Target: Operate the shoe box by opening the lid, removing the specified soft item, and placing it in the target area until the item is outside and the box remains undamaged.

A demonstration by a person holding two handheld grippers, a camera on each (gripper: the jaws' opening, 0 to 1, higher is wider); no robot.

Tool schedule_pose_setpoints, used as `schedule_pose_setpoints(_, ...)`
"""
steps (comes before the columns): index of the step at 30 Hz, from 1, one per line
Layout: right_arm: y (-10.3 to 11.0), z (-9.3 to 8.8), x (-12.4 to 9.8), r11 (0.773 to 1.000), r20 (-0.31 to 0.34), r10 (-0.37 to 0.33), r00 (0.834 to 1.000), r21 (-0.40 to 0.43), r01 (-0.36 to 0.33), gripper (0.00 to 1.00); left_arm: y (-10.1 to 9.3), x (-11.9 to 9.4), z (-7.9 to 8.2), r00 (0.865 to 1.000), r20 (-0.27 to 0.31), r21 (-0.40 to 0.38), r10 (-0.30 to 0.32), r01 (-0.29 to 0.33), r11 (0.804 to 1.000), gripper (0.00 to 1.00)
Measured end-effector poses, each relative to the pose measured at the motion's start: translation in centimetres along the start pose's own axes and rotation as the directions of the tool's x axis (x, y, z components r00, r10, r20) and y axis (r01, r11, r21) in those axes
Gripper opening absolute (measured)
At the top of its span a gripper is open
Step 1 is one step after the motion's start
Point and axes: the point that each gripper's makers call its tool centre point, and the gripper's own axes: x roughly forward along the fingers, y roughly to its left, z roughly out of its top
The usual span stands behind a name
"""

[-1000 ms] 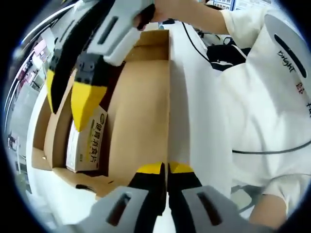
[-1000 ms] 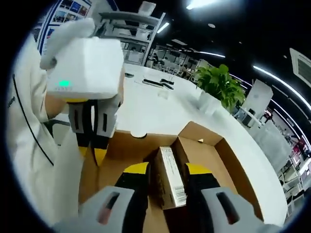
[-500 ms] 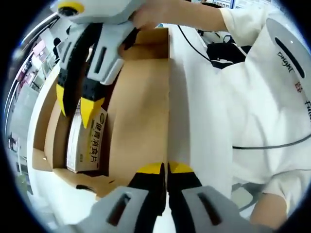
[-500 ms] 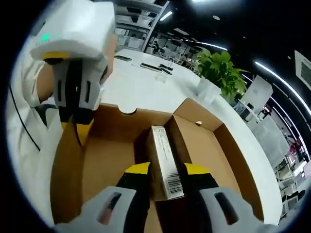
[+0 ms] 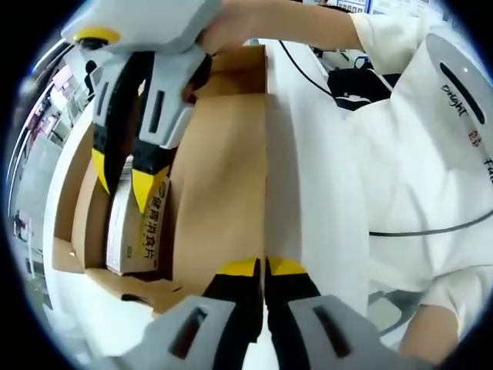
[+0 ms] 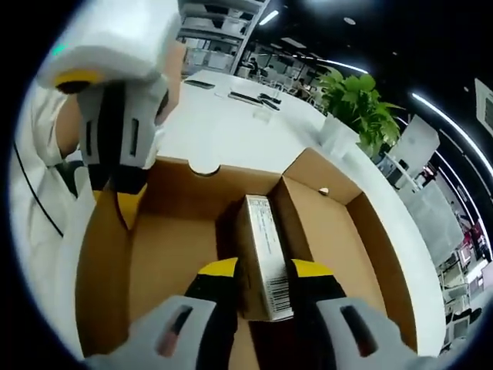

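An open brown cardboard shoe box (image 6: pixel 339 231) sits on a white table. Its lid (image 5: pixel 219 154) stands raised, and my left gripper (image 5: pixel 266 267) is shut on the lid's free edge; it comes in at the upper left (image 6: pixel 125 204) of the right gripper view. A small white-and-tan printed carton (image 6: pixel 262 247) lies inside the box, also seen under the other gripper (image 5: pixel 139 231). My right gripper (image 6: pixel 266 270) is lowered into the box, open, with one jaw on each side of the carton. It reaches down from the top left (image 5: pixel 123 181) of the left gripper view.
A person in a white shirt (image 5: pixel 431 169) stands close beside the box. A potted green plant (image 6: pixel 358 104) and dark tools (image 6: pixel 250 99) sit farther back on the white table (image 6: pixel 231 139). Black cables (image 5: pixel 347 81) lie by the person.
My right gripper has dropped lower into the box, so its jaws now straddle the carton. My left gripper has kept its hold on the lid edge.
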Motion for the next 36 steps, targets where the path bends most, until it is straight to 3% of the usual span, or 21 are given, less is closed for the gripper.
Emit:
schedule_pose_setpoints(4,0.3,0.2,-0.6,0.999,-0.013,0.012,1.000,0.034,-0.011,0.14,0.0,0.0,0.0,1.000,-0.002,0.001,-0.003,0.003,1.000,0.02)
schedule_pose_setpoints(9,0.5,-0.1,-0.6,1.000,-0.024,0.015,1.000,0.024,-0.015,0.14,0.0,0.0,-0.1,1.000,0.002,0.005,-0.006,0.006,1.000,0.01)
schedule_pose_setpoints(12,0.7,-0.2,-1.0,0.997,-0.054,0.047,0.997,0.064,-0.044,0.13,0.0,0.0,-0.1,1.000,0.003,-0.004,-0.007,0.007,1.000,0.01)
schedule_pose_setpoints(16,1.1,-0.6,-1.6,0.995,-0.097,0.092,0.991,0.034,-0.089,0.13,0.0,0.0,-0.1,1.000,0.005,0.005,-0.007,0.007,1.000,0.01)
schedule_pose_setpoints(21,1.3,-1.5,-2.8,0.986,-0.141,0.142,0.980,0.102,-0.128,0.12,0.0,0.0,-0.1,1.000,0.006,0.011,-0.008,0.008,1.000,0.01)
schedule_pose_setpoints(36,1.4,-3.0,-4.3,0.975,-0.213,0.204,0.955,0.132,-0.179,0.12,0.0,0.1,-0.1,1.000,0.005,0.014,-0.001,0.001,1.000,0.01)
